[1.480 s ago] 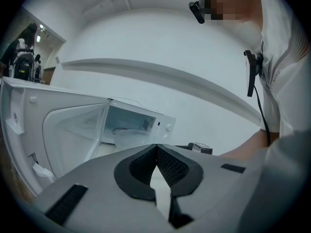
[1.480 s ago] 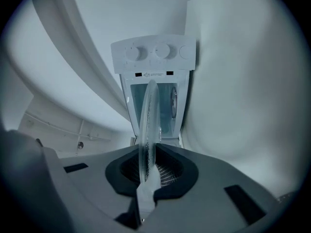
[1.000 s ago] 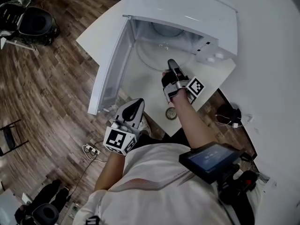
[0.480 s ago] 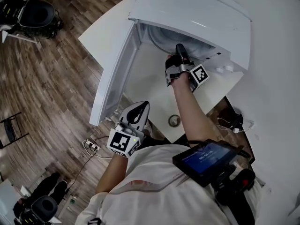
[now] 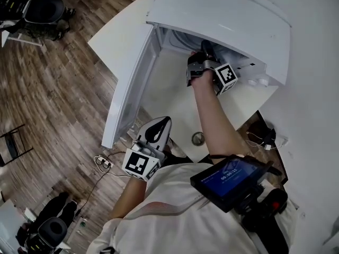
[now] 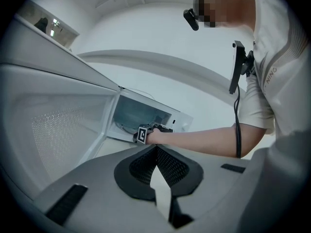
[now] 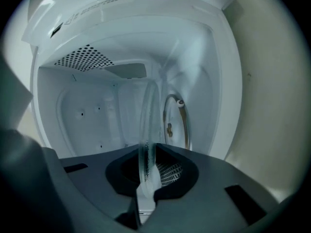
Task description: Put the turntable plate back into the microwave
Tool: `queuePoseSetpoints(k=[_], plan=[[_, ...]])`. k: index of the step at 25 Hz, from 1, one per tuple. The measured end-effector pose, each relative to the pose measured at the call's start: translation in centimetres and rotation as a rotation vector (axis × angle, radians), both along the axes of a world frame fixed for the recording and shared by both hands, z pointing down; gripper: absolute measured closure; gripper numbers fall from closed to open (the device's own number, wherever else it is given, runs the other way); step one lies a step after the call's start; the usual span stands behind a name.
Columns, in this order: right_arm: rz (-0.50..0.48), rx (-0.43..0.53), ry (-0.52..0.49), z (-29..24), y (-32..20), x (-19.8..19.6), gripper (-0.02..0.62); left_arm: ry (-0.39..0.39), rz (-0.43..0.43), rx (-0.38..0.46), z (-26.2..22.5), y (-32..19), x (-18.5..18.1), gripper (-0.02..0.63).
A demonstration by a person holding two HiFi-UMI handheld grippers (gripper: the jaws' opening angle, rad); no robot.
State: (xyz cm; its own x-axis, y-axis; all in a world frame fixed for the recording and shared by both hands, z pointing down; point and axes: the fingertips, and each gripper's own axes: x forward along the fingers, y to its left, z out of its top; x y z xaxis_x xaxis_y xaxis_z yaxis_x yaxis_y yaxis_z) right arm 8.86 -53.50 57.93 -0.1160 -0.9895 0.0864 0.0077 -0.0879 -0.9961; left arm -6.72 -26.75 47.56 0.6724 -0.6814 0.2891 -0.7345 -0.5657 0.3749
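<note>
In the head view, the right gripper (image 5: 203,57) reaches deep into the big white microwave (image 5: 228,20). The white door (image 5: 127,83) hangs wide open to let the arm in. The left gripper (image 5: 157,128) waits low by the person's body, out of the way. No plate shows here.

The left gripper view shows its jaws pressed together, holding nothing.

Only the right gripper view shows the clear round glass turntable plate (image 7: 147,125). The jaws pinch its rim, edge-on, inside the oven, near the thin roller ring (image 7: 181,102) it should sit on. I cannot tell if they touch.
</note>
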Motion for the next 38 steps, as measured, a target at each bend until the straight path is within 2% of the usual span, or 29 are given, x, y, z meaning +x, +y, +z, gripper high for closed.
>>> queuePoseSetpoints(k=[6,17,21,26,38], plan=[[0.030,-0.027,0.002,-0.5,-0.4,0.4,0.566,0.010,0.009,-0.013,-0.1,0.8,0.6,0.595],[-0.044,-0.139,0.021,-0.5,-0.3,-0.5,0.566,0.022,0.023,-0.012,0.4,1.2,0.6,0.595],[-0.053,-0.176,0.038,-0.2,0.0,-0.6,0.523,0.026,0.024,-0.014,0.5,1.3,0.7,0.595],[-0.109,-0.195,0.009,0.5,0.2,-1.2,0.444,0.026,0.023,-0.024,0.7,1.3,0.5,0.595],[-0.256,-0.220,-0.063,1.7,1.0,-2.9,0.442,0.029,0.028,-0.029,1.3,1.7,0.5,0.595]])
